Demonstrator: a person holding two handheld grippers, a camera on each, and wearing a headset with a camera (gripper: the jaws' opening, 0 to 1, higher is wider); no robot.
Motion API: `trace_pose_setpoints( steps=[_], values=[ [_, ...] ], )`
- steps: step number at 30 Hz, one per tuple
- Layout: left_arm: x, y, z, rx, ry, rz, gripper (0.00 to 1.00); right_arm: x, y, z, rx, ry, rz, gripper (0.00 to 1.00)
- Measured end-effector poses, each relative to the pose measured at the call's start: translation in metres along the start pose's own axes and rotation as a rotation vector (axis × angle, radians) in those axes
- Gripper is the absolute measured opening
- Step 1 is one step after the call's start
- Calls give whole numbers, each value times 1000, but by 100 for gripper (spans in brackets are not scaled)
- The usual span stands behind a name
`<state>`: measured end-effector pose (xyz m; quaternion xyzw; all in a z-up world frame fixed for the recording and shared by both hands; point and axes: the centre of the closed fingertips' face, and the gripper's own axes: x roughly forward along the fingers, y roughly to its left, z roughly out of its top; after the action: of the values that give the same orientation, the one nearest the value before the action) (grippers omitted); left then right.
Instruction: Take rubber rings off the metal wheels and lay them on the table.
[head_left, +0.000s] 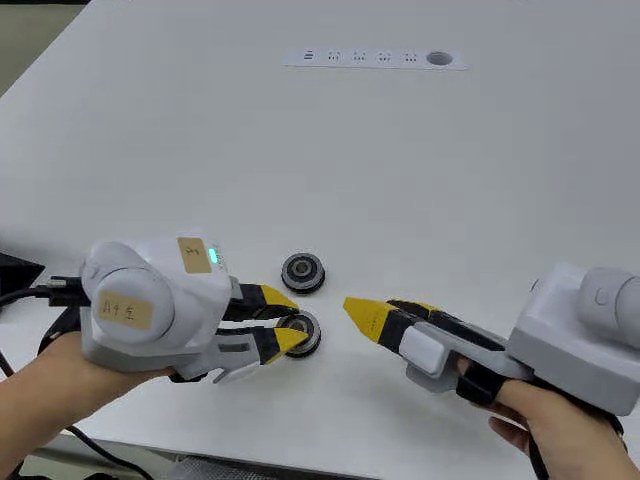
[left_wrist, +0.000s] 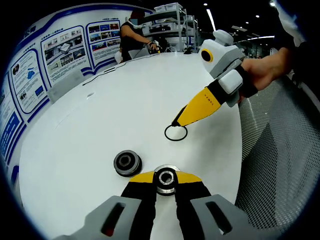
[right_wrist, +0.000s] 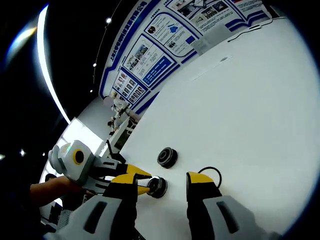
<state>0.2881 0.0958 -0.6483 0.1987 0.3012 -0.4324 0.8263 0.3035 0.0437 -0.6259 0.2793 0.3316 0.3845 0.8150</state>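
Between the jaws of the left gripper (head_left: 288, 318) a ringless silver metal wheel (left_wrist: 165, 179) was clamped; the black-ringed wheel (head_left: 303, 272) was judged next for the spread-jawed right gripper (right_wrist: 165, 178).

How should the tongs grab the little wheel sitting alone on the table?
Pinch the lone wheel across its round outer edge, coming straight down from above. It lies flat on the table, hole facing up, so its sides are what the tongs can squeeze. Probably keep the tips clear of the other wheel nearby.
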Motion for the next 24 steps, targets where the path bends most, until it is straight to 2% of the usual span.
trace_pose_setpoints(
  steps=[6, 19, 24],
  values=[
    [0, -1, 0, 18, 9, -6, 14, 4, 10, -9, 2, 33, 40, 42],
    [0, -2, -3, -32, 6, -20, 13, 11, 21, -21, 13, 79, 82, 44],
    [0, -2, -2, -45, 2, -22, 13, 12, 23, -21, 11, 81, 88, 45]
  ],
)
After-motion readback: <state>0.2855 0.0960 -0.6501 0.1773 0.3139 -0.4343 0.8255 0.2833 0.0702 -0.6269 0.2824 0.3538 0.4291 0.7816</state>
